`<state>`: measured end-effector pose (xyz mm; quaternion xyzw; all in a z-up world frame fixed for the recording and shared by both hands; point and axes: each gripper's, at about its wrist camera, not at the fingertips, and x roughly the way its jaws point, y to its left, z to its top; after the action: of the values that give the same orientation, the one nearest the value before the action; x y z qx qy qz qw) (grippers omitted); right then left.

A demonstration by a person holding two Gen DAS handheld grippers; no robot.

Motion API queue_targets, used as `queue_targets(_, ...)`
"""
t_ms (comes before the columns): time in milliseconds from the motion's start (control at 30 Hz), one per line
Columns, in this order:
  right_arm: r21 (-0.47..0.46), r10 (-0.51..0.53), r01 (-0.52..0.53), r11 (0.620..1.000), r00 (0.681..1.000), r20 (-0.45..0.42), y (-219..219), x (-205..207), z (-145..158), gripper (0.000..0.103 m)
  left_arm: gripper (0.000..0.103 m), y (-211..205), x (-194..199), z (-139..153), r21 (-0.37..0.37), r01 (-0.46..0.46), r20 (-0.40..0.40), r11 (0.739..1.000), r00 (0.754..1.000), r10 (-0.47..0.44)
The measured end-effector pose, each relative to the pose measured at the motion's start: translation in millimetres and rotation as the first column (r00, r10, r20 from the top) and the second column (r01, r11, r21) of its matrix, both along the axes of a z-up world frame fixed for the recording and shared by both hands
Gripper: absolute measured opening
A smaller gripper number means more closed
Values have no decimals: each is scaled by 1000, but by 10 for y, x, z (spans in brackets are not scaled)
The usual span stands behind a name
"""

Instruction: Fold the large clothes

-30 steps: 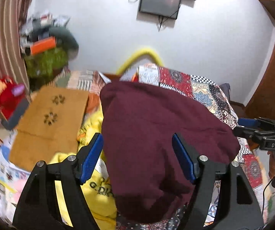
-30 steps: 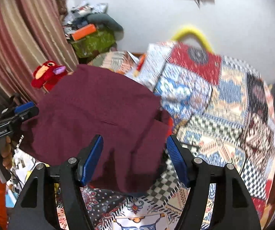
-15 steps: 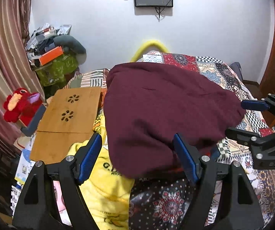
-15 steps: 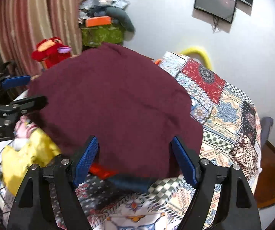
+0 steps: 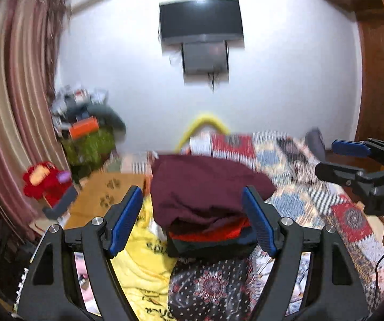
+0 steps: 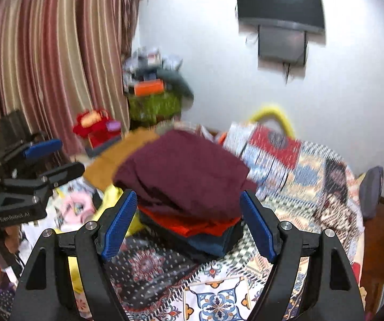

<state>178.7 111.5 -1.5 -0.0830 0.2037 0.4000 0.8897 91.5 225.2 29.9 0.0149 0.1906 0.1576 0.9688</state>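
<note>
Left claw is hanging with jaws spread wide, gripping nothing. Right claw is likewise gaping and empty. Folded maroon garment is lying on top of a stack, over an orange-red garment and a dark blue one, on the patchwork-covered bed. Yellow shirt is lying just beside the stack.

- The folded garment lies ahead of the left gripper, between its spread fingers, on top of a stack of folded clothes.
- The stack sits on the bedspread.
- A loose shirt lies left of the stack.
- The right gripper faces the same stack.
</note>
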Motion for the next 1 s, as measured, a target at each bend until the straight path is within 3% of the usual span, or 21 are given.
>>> queue_targets(267, 237, -12, -24, 971, 989, 150, -620, -761, 443, 76, 76, -601, -819, 355, 48, 5, 226, 999, 974, -16)
queue_targets(467, 296, -55, -13, 955, 974, 221, -777, -1096, 420, 77, 76, -879, -1193, 380, 64, -34, 321, 997, 947, 12)
queue_targets(533, 296, -68, -4, 955, 970, 232, -768, -1159, 383, 77, 77, -904, -1262, 360, 47, -37, 332, 998, 943, 19)
queue_targets(600, 293, -85, 12, 956, 967, 238, -748, -1189, 332, 78, 85, -923, -1311, 326, 35, -45, 338, 998, 941, 31)
queue_targets(700, 292, -116, 42, 956, 963, 243, -727, -1211, 276, 89, 95, -954, -1350, 270, 31, -79, 347, 996, 936, 63)
queue_targets(767, 294, -141, 66, 953, 960, 241, -707, -1205, 246, 102, 98, -946, -1340, 246, 23, -91, 346, 996, 935, 77)
queue_targets(1000, 305, -173, 106, 947, 964, 202, -767, -1163, 205, 103, 100, -880, -1328, 177, -13, -103, 330, 995, 939, 101)
